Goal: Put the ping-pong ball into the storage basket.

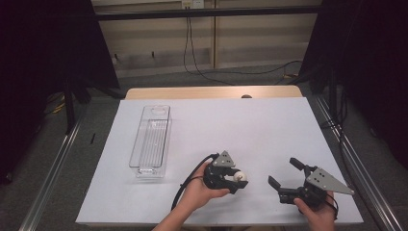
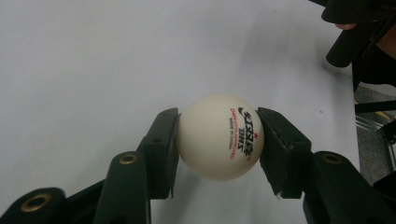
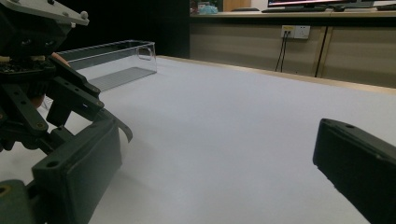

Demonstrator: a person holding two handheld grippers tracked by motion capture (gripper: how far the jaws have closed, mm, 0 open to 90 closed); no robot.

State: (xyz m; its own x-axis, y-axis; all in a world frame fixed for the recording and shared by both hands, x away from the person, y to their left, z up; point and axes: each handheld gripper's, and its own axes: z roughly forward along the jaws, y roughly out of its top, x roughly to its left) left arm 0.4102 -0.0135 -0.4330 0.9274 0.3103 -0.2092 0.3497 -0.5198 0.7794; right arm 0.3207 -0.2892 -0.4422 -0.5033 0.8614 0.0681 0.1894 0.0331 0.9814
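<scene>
Nearest the person, at the front of the white-covered desk [image 1: 250, 125], the left hand-held gripper [image 1: 239, 179] pinches a white ball [image 1: 241, 177] between its two jaws, pointing toward the right one. The right hand-held gripper [image 1: 284, 172] lies near it on the desk, its jaws spread wide with bare sheet between them. The two are apart, not touching.

Farther back on the left stands a long clear tray [image 1: 150, 142], well apart from both, with open sheet all round it. Beyond the desk's far wooden edge, cables [image 1: 192, 53] hang down a pale wall.

The left gripper view brings the ball [image 2: 219, 136] close: red and black print with a small red star, the pads pressing its two sides, and the right gripper's dark jaw tip [image 2: 348, 44] at the upper right corner. The right gripper view looks low across the sheet: the left gripper [image 3: 42, 79] looms at its left, hiding the ball, with the tray [image 3: 112, 63] behind it and a wall socket [image 3: 295, 31] far off.
</scene>
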